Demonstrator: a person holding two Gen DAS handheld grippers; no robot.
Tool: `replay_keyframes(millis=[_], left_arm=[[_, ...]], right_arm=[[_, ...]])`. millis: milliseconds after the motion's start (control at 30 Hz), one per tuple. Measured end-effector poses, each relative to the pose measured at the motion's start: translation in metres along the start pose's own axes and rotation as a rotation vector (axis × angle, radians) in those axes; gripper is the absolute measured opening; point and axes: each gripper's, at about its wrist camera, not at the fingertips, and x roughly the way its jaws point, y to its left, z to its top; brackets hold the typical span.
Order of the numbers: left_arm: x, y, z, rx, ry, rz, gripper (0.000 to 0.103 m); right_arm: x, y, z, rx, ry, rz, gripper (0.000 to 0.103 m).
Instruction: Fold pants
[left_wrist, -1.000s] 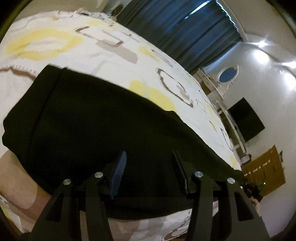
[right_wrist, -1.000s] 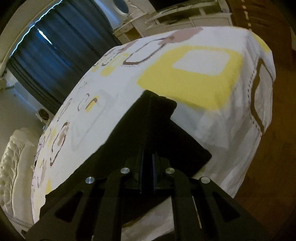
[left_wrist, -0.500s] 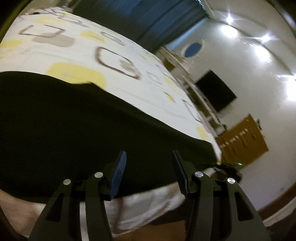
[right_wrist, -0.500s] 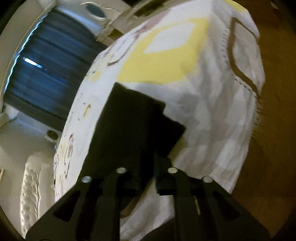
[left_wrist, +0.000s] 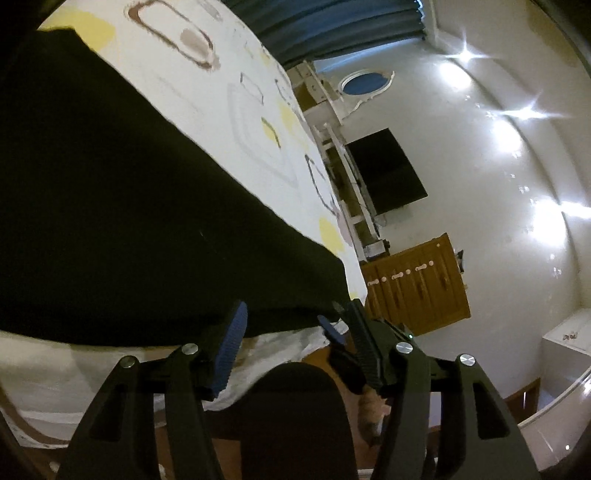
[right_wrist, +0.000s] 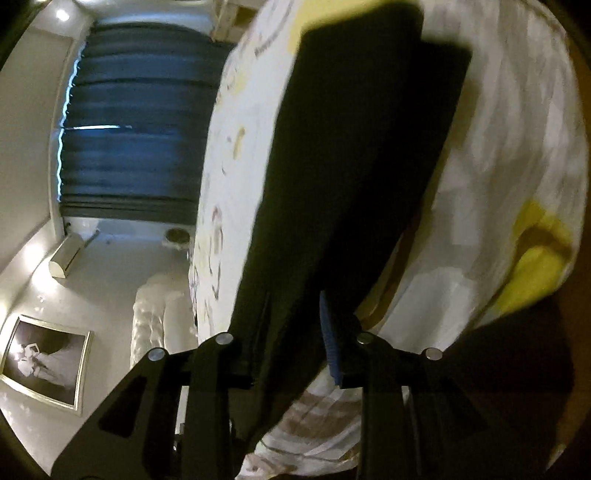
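Note:
The black pants (left_wrist: 129, 206) lie along the near edge of a bed with a white, yellow and brown patterned sheet (left_wrist: 236, 92). My left gripper (left_wrist: 295, 328) is open and empty, below the pants' lower edge, near their right end. In the right wrist view the pants (right_wrist: 351, 166) stretch away from the camera. My right gripper (right_wrist: 291, 332) has its jaws parted around the near end of the cloth, which hangs between the fingers. The other gripper (left_wrist: 334, 332) shows at the pants' end in the left wrist view.
A wooden cabinet (left_wrist: 417, 284), a dark wall screen (left_wrist: 384, 170) and white shelving stand beyond the bed's end. Dark blue curtains (right_wrist: 136, 122) hang behind the bed. A padded white headboard (right_wrist: 159, 317) and a framed picture (right_wrist: 44, 362) are at the left.
My left gripper has swung right along the pants' edge toward their end and stayed open. My right gripper was shut on the pants' end and has opened; it has also tilted.

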Motion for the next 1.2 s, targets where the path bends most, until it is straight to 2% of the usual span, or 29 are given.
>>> replay_keyframes(millis=[67,133,200,233,300,433,533,767,833,1000,1200], left_arm=[[0.008,-0.001,-0.003,-0.011,0.010,0.008,0.057],[0.012,0.001,-0.005,-0.032,0.005,0.011,0.057],[0.014,0.005,-0.007,-0.073,-0.001,0.010,0.057],[0.017,0.007,-0.007,-0.095,-0.004,0.009,0.057],[0.020,0.006,-0.009,-0.123,-0.012,0.011,0.057],[0.027,0.005,-0.019,-0.182,-0.023,-0.001,0.058],[0.032,0.007,-0.029,-0.278,-0.036,-0.029,0.059],[0.035,0.020,-0.027,-0.424,-0.102,0.003,0.065],[0.036,0.019,-0.024,-0.431,-0.123,0.025,0.067],[0.042,0.007,-0.022,-0.372,-0.149,0.097,0.070],[0.043,0.004,-0.030,-0.425,-0.152,0.123,0.070]], right_arm=[[0.011,0.000,-0.003,0.004,0.014,0.008,0.030],[0.018,0.003,-0.002,-0.017,0.008,-0.003,0.042],[0.022,0.003,-0.001,-0.021,0.003,-0.008,0.042],[0.024,0.005,0.000,-0.041,-0.001,-0.021,0.032],[0.024,0.005,-0.002,-0.072,0.011,-0.028,0.007],[0.017,0.002,0.002,-0.081,0.010,-0.014,0.007],[0.013,0.003,-0.001,-0.094,0.009,0.000,0.007],[0.004,0.006,-0.005,-0.090,0.013,0.040,0.007],[0.003,0.007,-0.006,-0.089,0.013,0.045,0.007],[0.007,0.010,-0.007,-0.069,0.014,0.061,0.007],[-0.001,0.009,-0.004,-0.063,0.007,0.079,0.007]])
